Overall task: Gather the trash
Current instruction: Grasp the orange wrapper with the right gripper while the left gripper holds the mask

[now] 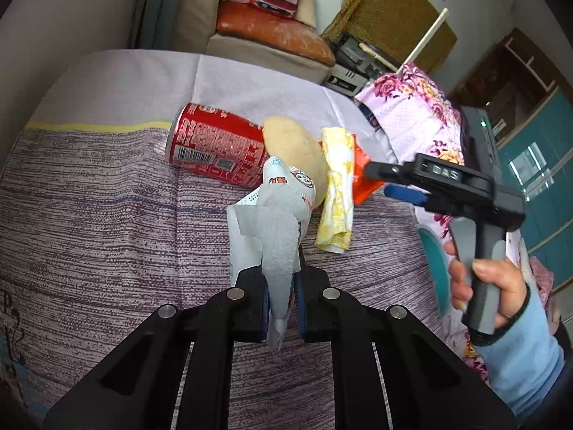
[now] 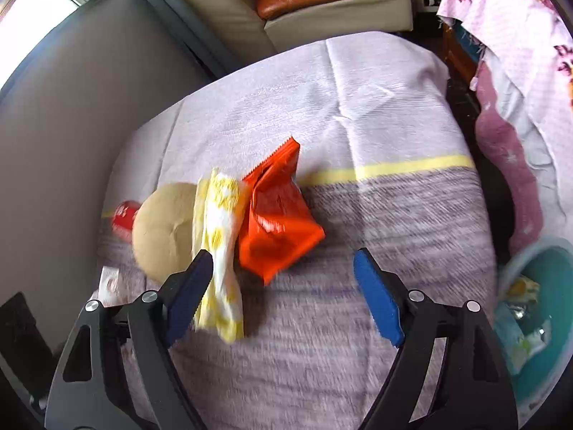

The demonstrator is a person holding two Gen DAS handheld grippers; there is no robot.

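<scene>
red can [image 1: 216, 147]: on its side, far end of the cloth | round tan piece [image 1: 295, 154]: against can | yellow-white wrapper [image 2: 218, 251]: crumpled, beside it | orange packet [image 2: 275, 222]: creased, touching wrapper | white printed wrapper [image 1: 281, 225]: lifted, pinched

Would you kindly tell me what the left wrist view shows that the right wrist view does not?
Only the left wrist view shows the left hand-held gripper shut on a white wrapper, the whole red can, and the person's hand holding the other tool. Only the right wrist view shows the right hand-held gripper open, and litter inside the teal bin. Both show the round tan item, the yellow packet and the orange packet.
</scene>
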